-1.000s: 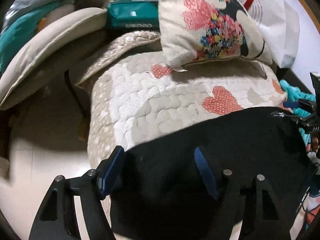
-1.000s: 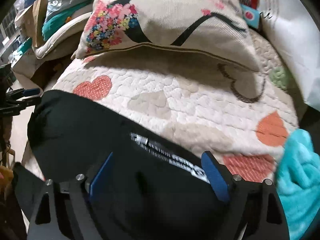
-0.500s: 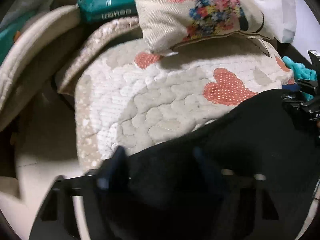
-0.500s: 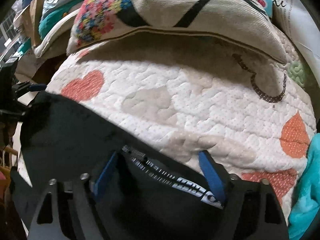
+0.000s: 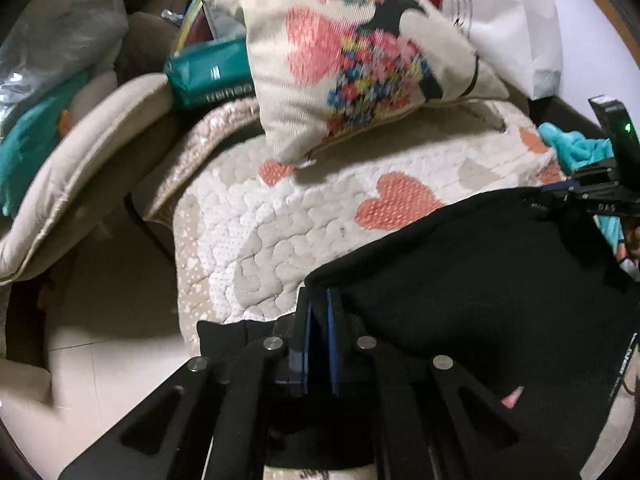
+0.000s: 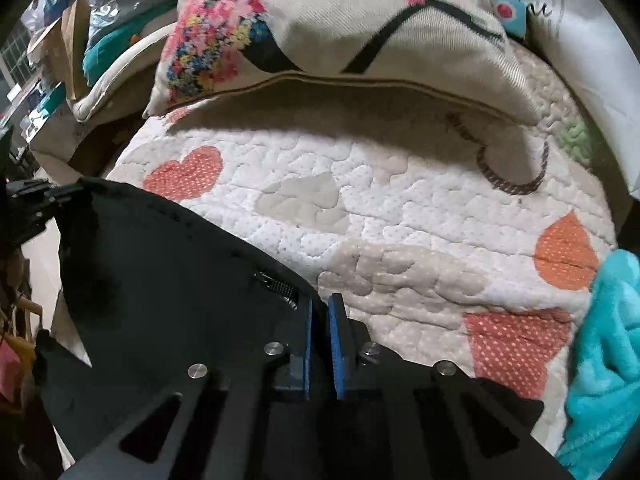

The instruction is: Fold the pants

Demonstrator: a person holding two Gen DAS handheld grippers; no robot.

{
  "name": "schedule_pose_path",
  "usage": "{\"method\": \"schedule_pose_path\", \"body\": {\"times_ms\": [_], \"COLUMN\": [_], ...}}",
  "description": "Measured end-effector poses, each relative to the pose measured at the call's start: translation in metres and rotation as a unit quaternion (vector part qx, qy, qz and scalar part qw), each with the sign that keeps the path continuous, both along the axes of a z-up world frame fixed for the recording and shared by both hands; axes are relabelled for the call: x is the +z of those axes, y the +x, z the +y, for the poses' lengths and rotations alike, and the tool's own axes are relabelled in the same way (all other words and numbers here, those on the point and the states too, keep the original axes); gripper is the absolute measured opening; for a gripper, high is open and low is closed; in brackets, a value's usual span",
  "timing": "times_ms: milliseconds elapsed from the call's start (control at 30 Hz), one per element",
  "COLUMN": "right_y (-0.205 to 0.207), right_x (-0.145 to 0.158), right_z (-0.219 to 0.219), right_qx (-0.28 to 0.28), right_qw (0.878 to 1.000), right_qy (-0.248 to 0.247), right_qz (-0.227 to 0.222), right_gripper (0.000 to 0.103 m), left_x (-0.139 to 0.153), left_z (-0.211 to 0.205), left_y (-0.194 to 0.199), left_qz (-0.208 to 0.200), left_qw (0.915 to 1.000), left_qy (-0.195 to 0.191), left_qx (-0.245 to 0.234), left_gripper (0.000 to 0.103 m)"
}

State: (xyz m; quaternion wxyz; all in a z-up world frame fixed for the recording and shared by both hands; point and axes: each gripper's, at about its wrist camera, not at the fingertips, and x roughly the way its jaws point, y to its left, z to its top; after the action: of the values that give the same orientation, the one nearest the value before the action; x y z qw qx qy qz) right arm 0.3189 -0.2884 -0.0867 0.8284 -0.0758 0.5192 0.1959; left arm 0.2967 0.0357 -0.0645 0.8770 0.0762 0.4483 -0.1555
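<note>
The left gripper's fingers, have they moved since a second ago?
Yes. The left gripper was spread wide over the black pants; it has shut on their edge, in front of the heart quilt.

A: State the position of the black fabric pants (image 5: pixel 480 280).

B: They lie on the near part of the white quilted heart-pattern bed cover (image 5: pixel 280 220). The left gripper (image 5: pixel 318 312) holds their left corner, the right gripper (image 6: pixel 320 316) their right corner, jaws closed on the edge.

A: Behind them?

B: The cream cushion with pink heart embroidery (image 5: pixel 352 60) rests on the far part of the cover. The white paper bag (image 5: pixel 528 32) stands behind it to the right.

A: Sides?

B: The fluffy turquoise blanket (image 6: pixel 604 360) lies at the cover's right edge. The teal rectangular package (image 5: pixel 208 74) lies left of the cushion, the beige flat pad (image 5: pixel 80 160) further left.
</note>
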Motion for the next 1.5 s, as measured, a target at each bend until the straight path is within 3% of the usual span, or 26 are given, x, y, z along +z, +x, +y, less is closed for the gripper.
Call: {"method": "schedule_pose_path", "body": {"times_ms": [233, 433, 667, 867, 1000, 1100, 1167, 1300, 1367, 1433, 1500], "right_y": [-0.044, -0.101, -0.183, -0.249, -0.281, -0.299, -0.306, -0.317, -0.323, -0.326, -0.326], "right_x": [0.029, 0.056, 0.054, 0.029, 0.008, 0.0, -0.004, -0.004, 0.004, 0.014, 0.023], "right_z": [-0.006, -0.007, -0.007, 0.003, 0.01, 0.022, 0.027, 0.029, 0.03, 0.035, 0.04], "right_qx": [-0.003, 0.002, 0.011, 0.025, 0.035, 0.047, 0.044, 0.038, 0.039, 0.042, 0.05], "right_qw": [1.0, 0.999, 1.0, 0.999, 0.996, 0.993, 0.99, 0.988, 0.99, 0.991, 0.993], "right_qy": [0.008, 0.015, 0.004, -0.03, -0.051, -0.087, -0.111, -0.128, -0.121, -0.117, -0.104], "right_qz": [-0.023, -0.039, -0.024, 0.021, 0.058, 0.061, 0.072, 0.077, 0.068, 0.051, 0.039], "right_gripper": [0.007, 0.006, 0.006, 0.006, 0.006, 0.007, 0.01, 0.019, 0.048, 0.062, 0.062], "left_x": [0.033, 0.051, 0.048, 0.018, -0.005, -0.017, -0.021, -0.017, -0.013, -0.011, -0.012], "left_z": [-0.006, -0.008, -0.012, -0.021, -0.014, -0.009, -0.003, 0.013, 0.028, 0.045, 0.067], "left_y": [-0.047, -0.109, -0.191, -0.265, -0.288, -0.301, -0.308, -0.324, -0.329, -0.329, -0.323], "left_qz": [-0.039, -0.073, -0.087, -0.068, -0.021, 0.019, 0.047, 0.064, 0.061, 0.067, 0.084], "left_qw": [0.9992, 0.9973, 0.9961, 0.997, 0.9988, 0.9981, 0.9963, 0.9931, 0.9896, 0.985, 0.9739], "left_qy": [-0.005, 0.0, 0.003, 0.033, 0.026, 0.019, 0.009, 0.0, 0.008, -0.016, -0.07], "left_qx": [0.009, 0.007, 0.013, 0.017, 0.036, 0.056, 0.071, 0.098, 0.13, 0.158, 0.199], "left_gripper": [0.007, 0.007, 0.007, 0.007, 0.008, 0.012, 0.012, 0.012, 0.013, 0.017, 0.026]}}
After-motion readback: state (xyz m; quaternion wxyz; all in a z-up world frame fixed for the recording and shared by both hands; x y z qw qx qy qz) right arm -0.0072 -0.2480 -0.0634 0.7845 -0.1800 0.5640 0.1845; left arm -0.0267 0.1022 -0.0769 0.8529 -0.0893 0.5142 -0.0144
